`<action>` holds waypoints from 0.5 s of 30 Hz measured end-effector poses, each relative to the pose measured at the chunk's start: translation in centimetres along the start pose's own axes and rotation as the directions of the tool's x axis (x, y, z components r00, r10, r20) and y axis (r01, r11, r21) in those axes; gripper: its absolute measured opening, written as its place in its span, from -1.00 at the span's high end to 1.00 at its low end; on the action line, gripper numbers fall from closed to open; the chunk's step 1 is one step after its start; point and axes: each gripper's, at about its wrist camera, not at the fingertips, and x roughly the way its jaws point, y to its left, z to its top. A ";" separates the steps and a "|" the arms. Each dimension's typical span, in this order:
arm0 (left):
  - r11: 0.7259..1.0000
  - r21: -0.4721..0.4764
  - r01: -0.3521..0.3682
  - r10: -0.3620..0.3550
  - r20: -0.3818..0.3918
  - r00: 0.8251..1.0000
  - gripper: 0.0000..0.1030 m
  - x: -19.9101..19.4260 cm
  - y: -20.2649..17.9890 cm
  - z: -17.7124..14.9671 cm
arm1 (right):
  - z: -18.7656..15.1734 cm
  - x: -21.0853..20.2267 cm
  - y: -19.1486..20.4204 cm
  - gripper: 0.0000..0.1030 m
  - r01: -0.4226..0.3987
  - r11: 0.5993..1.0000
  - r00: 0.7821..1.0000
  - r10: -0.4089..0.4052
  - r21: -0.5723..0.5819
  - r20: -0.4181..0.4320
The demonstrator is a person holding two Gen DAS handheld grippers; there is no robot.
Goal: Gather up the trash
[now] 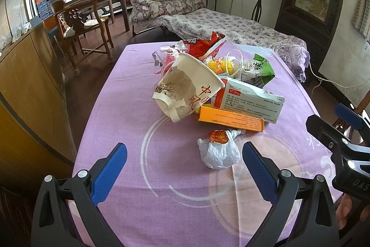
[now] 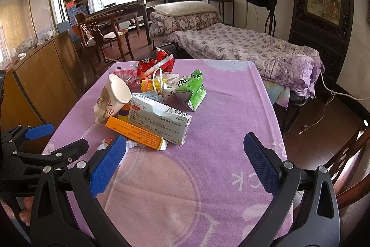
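Nearest trash: crumpled white tissue wad with an orange-red wrapper (image 1: pixel 218 151) on the purple-clothed tabletop (image 1: pixel 129 108), just ahead of my left gripper (image 1: pixel 185 171), slightly right of centre.
Wad's axis: roughly round, none clear.
Orange cardboard box (image 1: pixel 230 120): lies crosswise beyond it.
Left jaws: wide, empty.
Right gripper (image 2: pixel 185 166): jaws wide, empty, farther off.

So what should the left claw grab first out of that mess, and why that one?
Probably the crumpled white wrapper: ease the left gripper forward and slightly right around it. Both grippers are open and empty, and that wrapper lies alone on the purple cloth, nearest the left fingers, clear of the pile where the orange box and cup overlap.
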 end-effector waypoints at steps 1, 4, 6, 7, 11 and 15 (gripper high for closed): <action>1.000 0.000 0.000 0.000 0.000 1.000 -0.89 0.0 0.0 0.0 | 0.0 0.0 0.0 -0.89 0.001 1.000 1.000 -0.001 -0.001 0.000; 1.000 -0.002 -0.001 0.001 0.001 1.000 -0.89 0.0 0.0 0.0 | 0.0 0.0 0.1 -0.89 0.000 1.000 1.000 0.000 0.001 0.001; 1.000 -0.006 -0.001 0.001 -0.001 1.000 -0.89 0.1 0.1 0.0 | 0.0 0.0 0.1 -0.89 0.003 1.000 1.000 -0.003 -0.001 0.000; 1.000 -0.008 -0.001 0.001 -0.002 1.000 -0.89 0.1 0.1 0.0 | 0.0 0.0 0.1 -0.89 0.002 1.000 1.000 -0.002 -0.001 0.000; 1.000 -0.007 0.000 0.000 -0.002 1.000 -0.89 0.1 0.1 0.0 | -0.1 0.1 0.2 -0.89 0.001 1.000 1.000 -0.001 -0.004 0.001; 1.000 -0.008 0.000 0.000 -0.002 1.000 -0.89 0.2 0.1 0.1 | -0.1 0.0 0.2 -0.89 0.000 1.000 1.000 0.000 -0.003 -0.001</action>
